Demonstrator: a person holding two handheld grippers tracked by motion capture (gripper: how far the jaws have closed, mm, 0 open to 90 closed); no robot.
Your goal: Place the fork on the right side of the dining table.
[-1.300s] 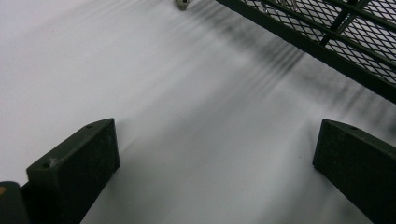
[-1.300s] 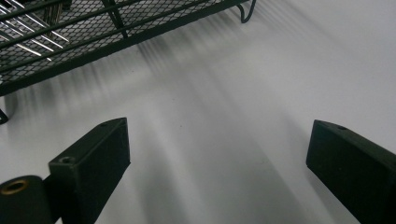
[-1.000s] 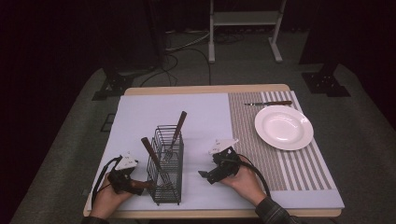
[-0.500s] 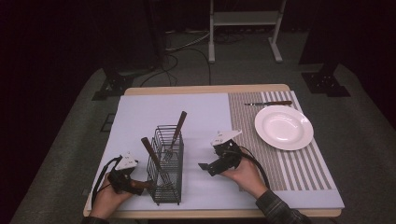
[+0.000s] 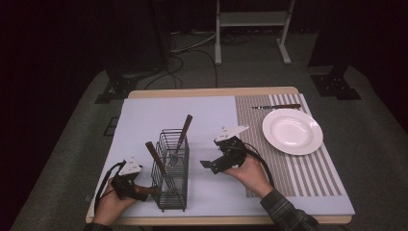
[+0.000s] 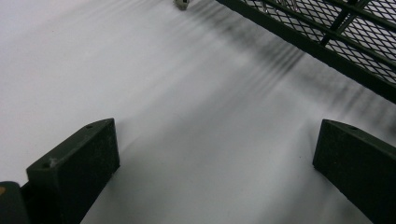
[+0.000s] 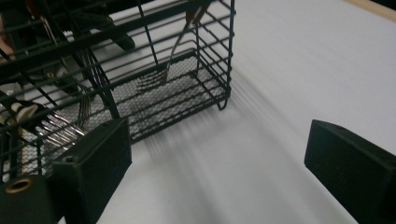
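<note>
A black wire basket [image 5: 172, 169] stands on the white mat and holds two forks with brown handles, one leaning far-right [image 5: 183, 130], one leaning left [image 5: 156, 159]. My left gripper [image 5: 138, 187] rests on the mat just left of the basket's near end. It is open [image 6: 215, 135] with bare mat between its jaws and the basket's base [image 6: 327, 42] ahead. My right gripper [image 5: 210, 165] hovers right of the basket and points at it. It is open [image 7: 219, 140] and empty, facing the basket [image 7: 177, 88] and the fork tines [image 7: 152, 81] inside.
A white plate [image 5: 292, 131] lies on the striped placemat [image 5: 308, 173] at the right, with a brown-handled knife [image 5: 276, 107] behind it. The table's front edge [image 5: 216, 220] is close to both hands.
My right gripper has lifted and moved a little away from the front edge, still beside the basket. The left gripper and the forks have stayed put.
</note>
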